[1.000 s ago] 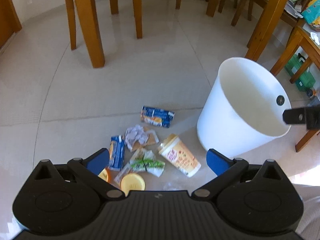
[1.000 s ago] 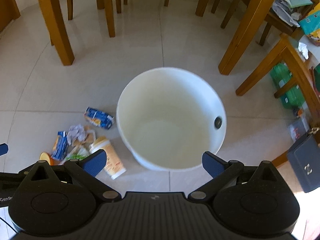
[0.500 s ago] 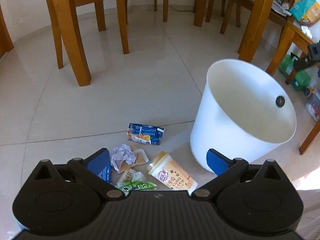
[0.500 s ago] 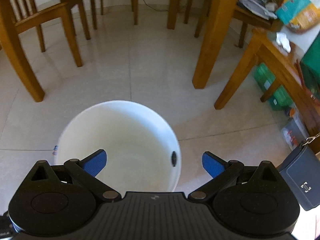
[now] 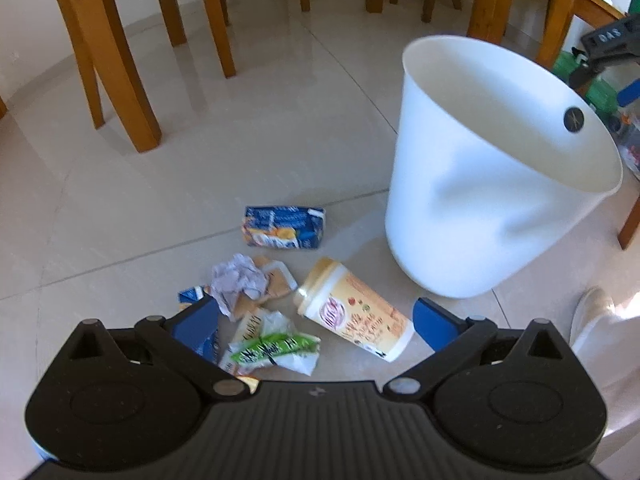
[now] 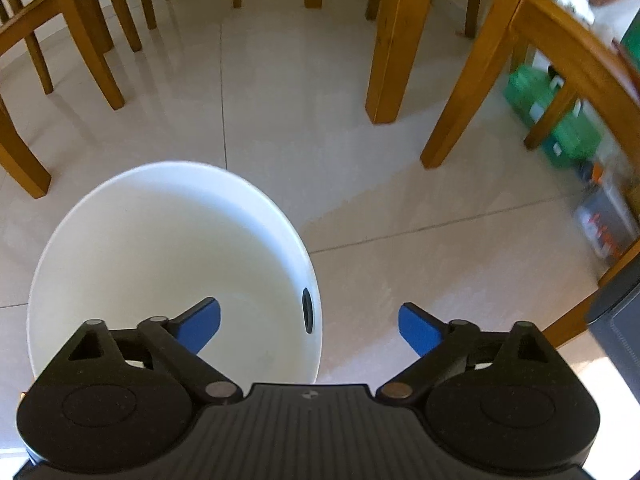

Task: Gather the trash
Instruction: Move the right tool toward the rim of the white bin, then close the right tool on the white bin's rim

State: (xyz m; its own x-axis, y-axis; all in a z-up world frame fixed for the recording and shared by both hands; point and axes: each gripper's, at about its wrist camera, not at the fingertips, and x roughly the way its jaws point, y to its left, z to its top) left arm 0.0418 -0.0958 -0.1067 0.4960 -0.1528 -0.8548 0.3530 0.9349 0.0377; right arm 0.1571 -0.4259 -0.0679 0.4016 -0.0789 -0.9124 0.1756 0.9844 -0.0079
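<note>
A white bin (image 5: 492,184) stands on the tiled floor, empty inside as the right wrist view shows (image 6: 168,264). Left of it lies a pile of trash: a blue carton (image 5: 284,227), crumpled paper (image 5: 238,278), a yellow paper cup (image 5: 352,308) on its side and a green-and-white wrapper (image 5: 276,346). My left gripper (image 5: 316,322) hangs open just above the pile, holding nothing; the cup and wrapper show between its fingers. My right gripper (image 6: 310,324) is open and empty above the bin's right rim. It also shows at the far right of the left wrist view (image 5: 608,52).
Wooden chair legs (image 5: 116,60) and table legs (image 6: 394,40) stand behind the bin. Green boxes (image 6: 560,120) sit under a side table at the right. A dark bag (image 6: 620,320) is at the right edge. A person's shoe (image 5: 592,312) is near the bin.
Both views have tilted up and drawn closer. The trash pile sits nearer my left fingers. The right gripper has shifted rightwards, so the bin now lies at its left.
</note>
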